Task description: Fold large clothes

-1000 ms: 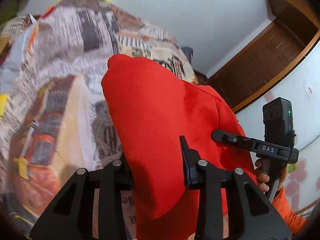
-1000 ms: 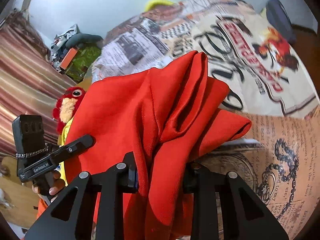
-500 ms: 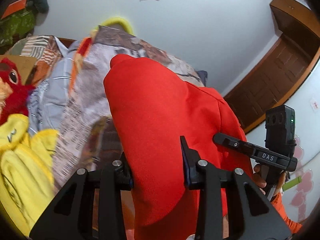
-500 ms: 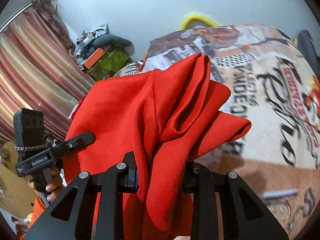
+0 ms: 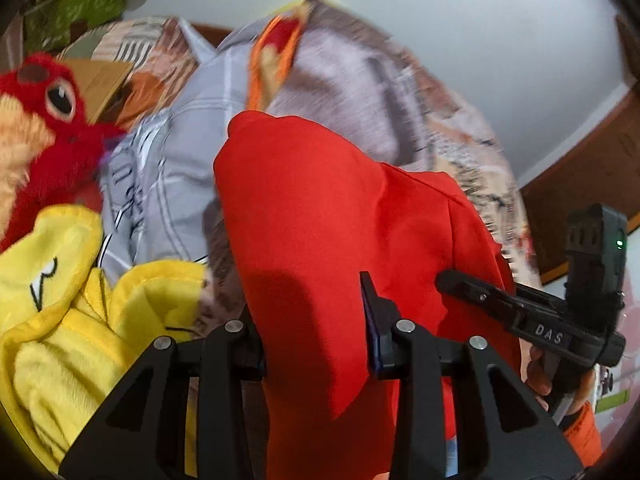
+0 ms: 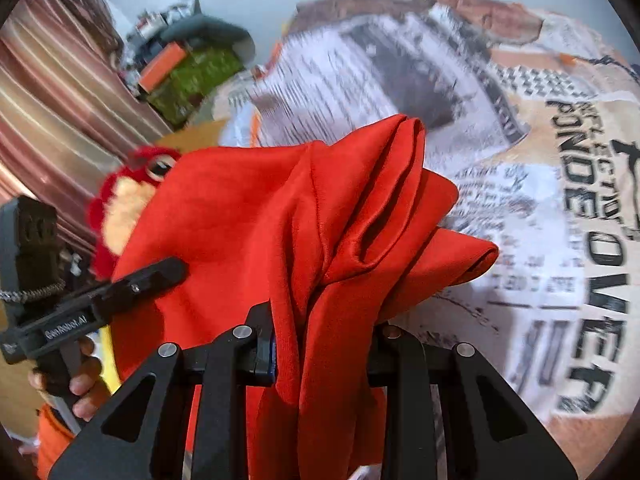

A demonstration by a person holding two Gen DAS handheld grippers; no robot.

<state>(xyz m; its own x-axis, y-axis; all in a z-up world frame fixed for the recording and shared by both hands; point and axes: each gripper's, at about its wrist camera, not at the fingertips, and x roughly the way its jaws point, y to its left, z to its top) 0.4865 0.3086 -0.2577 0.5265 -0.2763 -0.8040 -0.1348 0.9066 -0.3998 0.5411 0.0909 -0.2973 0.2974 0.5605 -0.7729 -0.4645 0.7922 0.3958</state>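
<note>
Two grippers, one garment, and both have a firm bite. On the left gripper (image 5: 316, 332) the jaws are clamped on a smooth flap of the red garment (image 5: 320, 216), cloth bulging up between them. The right gripper (image 6: 324, 344) pinches a thicker bunch, several pleats of the same red fabric (image 6: 352, 216) gathered between its pads and spilling over the front. Each wrist view catches the other tool off to the side, gripped by a hand (image 6: 80, 384) in an orange sleeve (image 5: 584, 432), so the garment hangs stretched between the pair, lifted clear above the bed.

My read: this is the carry within a fold, one edge held up at two points and brought across to be laid down. The next move calls for keeping the span taut, lowering both ends together and matching the held edge to the cloth underneath before letting go. The bunched right side may need smoothing.

Below lies a newsprint-patterned bedspread (image 6: 540, 208), with big black lettering toward the right edge of the bed. At the left edge sit a red plush toy (image 5: 44, 120) and a yellow plush toy (image 5: 80, 300), near the cloth's path. Beyond are a pale wall (image 5: 460, 32), striped curtains (image 6: 52, 92) and a wooden door (image 5: 592, 168).
</note>
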